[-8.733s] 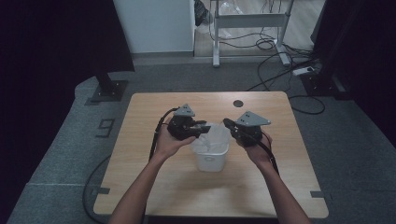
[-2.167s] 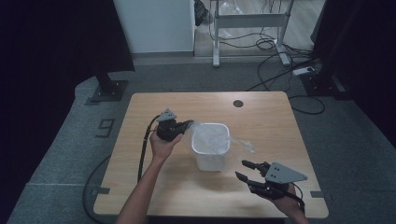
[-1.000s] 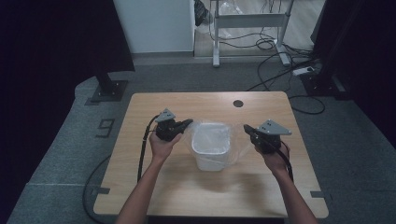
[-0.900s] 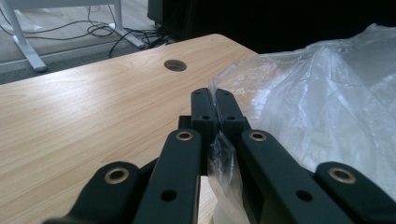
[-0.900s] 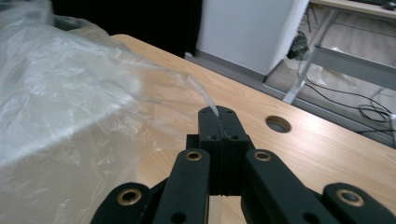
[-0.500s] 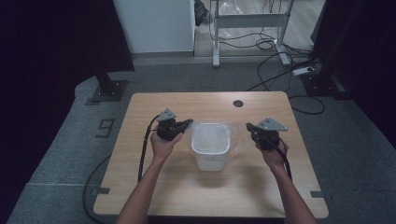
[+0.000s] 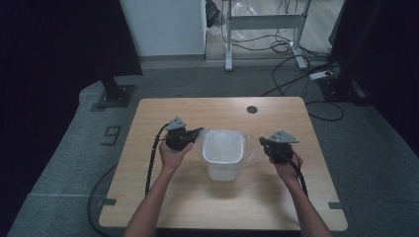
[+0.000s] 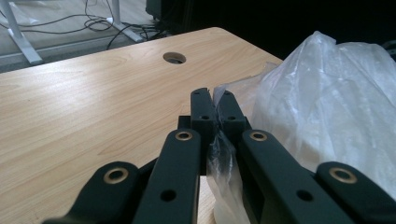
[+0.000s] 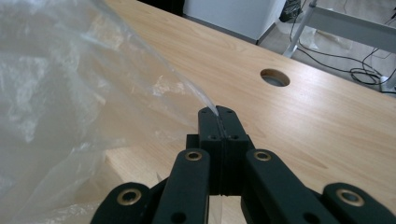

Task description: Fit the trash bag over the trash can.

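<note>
Toward the near edge of the tabletop (image 7: 148, 197), the person's forearms come in. At mid-table, the left gripper (image 7: 196, 133) has its jaws pinched together on the clear plastic bag liner (image 8: 327, 107) at the left side of the white bin (image 7: 223, 160). The right gripper (image 7: 263, 143) is likewise clamped tight on the liner's film at the bin's right side. The bin stands upright between them, near the tabletop's centre. Farther off, a round cable hole (image 7: 252, 109) sits near the far edge.

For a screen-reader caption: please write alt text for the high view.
Two hand-held grippers, left gripper and right gripper, pinch opposite edges of a clear plastic bag lining a white bin on a wooden table.
</note>
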